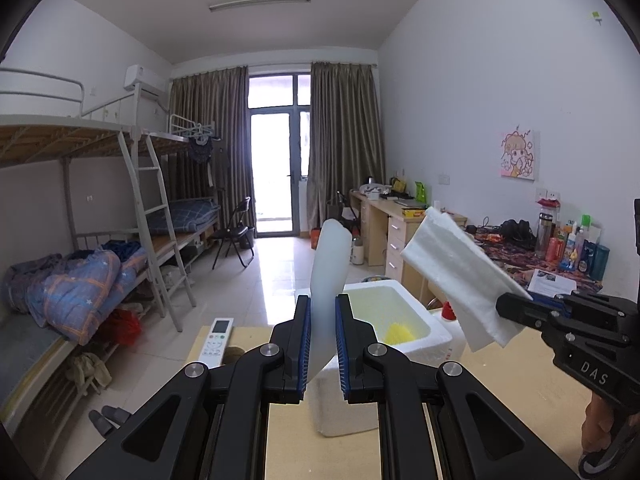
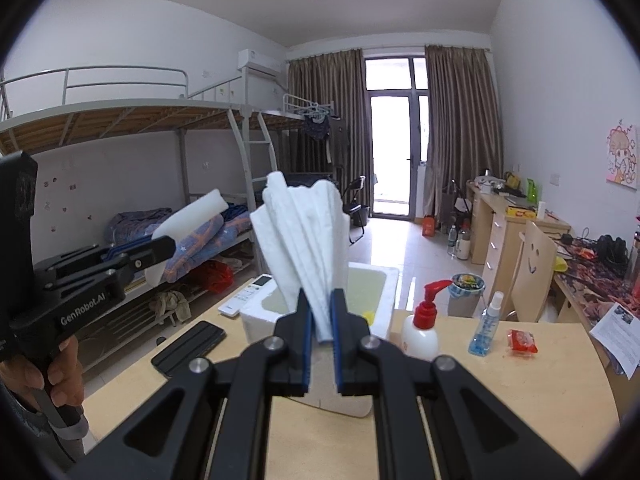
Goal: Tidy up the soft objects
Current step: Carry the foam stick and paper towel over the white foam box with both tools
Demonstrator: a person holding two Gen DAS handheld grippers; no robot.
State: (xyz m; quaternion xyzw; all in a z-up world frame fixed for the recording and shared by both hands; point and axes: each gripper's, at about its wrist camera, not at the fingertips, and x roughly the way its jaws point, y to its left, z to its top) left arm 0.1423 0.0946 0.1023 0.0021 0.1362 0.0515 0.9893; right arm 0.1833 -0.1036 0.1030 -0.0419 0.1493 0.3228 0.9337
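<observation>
My left gripper (image 1: pixel 323 304) is shut on a smooth white foam sheet (image 1: pixel 328 276) that stands upright above a white foam box (image 1: pixel 434 330) on the table. A yellow item (image 1: pixel 399 333) lies inside the box. From the right, my right gripper (image 1: pixel 510 306) holds a white fibrous pad (image 1: pixel 452 272) tilted over the box. In the right wrist view, the right gripper (image 2: pixel 321 300) is shut on that folded pad (image 2: pixel 304 236), which fans upward above the box (image 2: pixel 386 284). At the left, the left gripper (image 2: pixel 166 248) carries its sheet (image 2: pixel 192 218).
On the wooden table (image 2: pixel 520 384) are a white remote (image 2: pixel 250 294), a black phone (image 2: pixel 188 346), a red-pump lotion bottle (image 2: pixel 420 332), a blue spray bottle (image 2: pixel 486 326) and a red packet (image 2: pixel 522 340). A smiley chair (image 2: pixel 534 268) stands at the right, bunk beds at the left.
</observation>
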